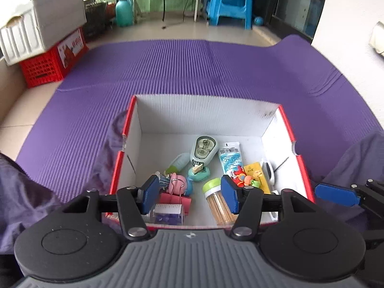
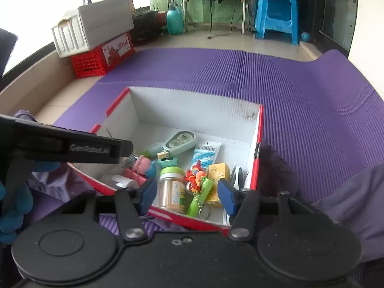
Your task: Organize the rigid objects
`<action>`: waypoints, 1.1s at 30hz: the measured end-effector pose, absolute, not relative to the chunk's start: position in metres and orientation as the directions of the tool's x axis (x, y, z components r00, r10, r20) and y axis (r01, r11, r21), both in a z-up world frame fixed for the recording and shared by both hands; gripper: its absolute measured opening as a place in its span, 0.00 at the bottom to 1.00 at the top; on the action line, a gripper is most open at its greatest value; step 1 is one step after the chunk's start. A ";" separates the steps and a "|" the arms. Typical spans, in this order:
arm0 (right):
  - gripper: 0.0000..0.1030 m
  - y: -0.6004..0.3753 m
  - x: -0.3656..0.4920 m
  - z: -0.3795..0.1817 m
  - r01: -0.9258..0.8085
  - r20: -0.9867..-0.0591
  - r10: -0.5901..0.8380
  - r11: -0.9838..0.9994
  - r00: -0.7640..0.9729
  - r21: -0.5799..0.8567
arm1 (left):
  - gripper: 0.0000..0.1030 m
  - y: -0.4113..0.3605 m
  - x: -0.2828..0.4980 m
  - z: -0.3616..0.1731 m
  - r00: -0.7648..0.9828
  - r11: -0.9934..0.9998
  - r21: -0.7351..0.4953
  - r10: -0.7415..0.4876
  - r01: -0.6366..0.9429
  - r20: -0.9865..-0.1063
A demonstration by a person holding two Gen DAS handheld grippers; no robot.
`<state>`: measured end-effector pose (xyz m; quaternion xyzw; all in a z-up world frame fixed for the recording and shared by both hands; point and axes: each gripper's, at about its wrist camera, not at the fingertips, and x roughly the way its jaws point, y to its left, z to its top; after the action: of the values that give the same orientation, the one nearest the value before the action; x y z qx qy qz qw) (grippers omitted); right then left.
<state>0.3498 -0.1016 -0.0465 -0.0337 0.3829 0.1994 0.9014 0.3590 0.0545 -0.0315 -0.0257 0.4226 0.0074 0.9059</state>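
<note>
Plainly, each line places things relative to the red-edged cardboard box (image 1: 271, 120).
Box: open-topped, white inside, sitting on a ribbed purple mat (image 1: 168, 72).
Left gripper (image 1: 190, 195): above the near edge of the box, blue pads parted to a middling gap, nothing between them.
Right gripper (image 2: 188, 194): also over the near edge of the box, pads likewise parted and gripping nothing.
Toothpick jar (image 1: 219, 205): green-lidded, lying on the box floor near the front wall.
Correction tape (image 1: 204, 150): pale green, at the middle of the box floor.
Tube (image 1: 231, 157): white and blue, just right of the correction tape inside the box.
Pink binder clip (image 1: 176, 199): at the front left of the box floor, beside a small clear container (image 1: 168, 213) with purple bits.
Yellow packet (image 1: 258, 175): by the right wall of the box.
Green keychain (image 2: 199, 198): at the front of the box, next to the toothpick jar.
Red crate (image 1: 51, 60): well beyond the box to the left, off the mat, with a white bin stacked on top.
Blue stool (image 1: 229, 2): far behind the box, on the tiled floor.
</note>
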 end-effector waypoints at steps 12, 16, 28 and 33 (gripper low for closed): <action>0.62 -0.119 0.299 -0.014 -0.404 -0.642 0.373 0.909 0.670 0.106 | 0.60 0.050 0.288 0.010 0.718 0.999 -0.030 -0.002 -0.027 -0.696; 0.63 -0.123 0.284 -0.007 -0.411 -0.625 0.385 0.905 0.679 0.111 | 0.61 0.049 0.270 0.016 0.729 0.999 -0.040 -0.002 -0.035 -0.685; 0.84 -0.138 0.241 0.006 -0.430 -0.564 0.429 0.892 0.706 0.139 | 0.81 0.048 0.220 0.028 0.767 0.998 -0.042 0.005 -0.042 -0.641; 1.00 -0.149 0.227 0.010 -0.421 -0.527 0.446 0.890 0.724 0.176 | 0.85 0.041 0.203 0.026 0.776 0.999 -0.014 0.027 -0.046 -0.630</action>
<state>0.2265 -0.1486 0.0096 0.0220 0.2893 0.2334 0.9281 0.2029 0.0406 0.0262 -0.0142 0.3343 0.0193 0.9422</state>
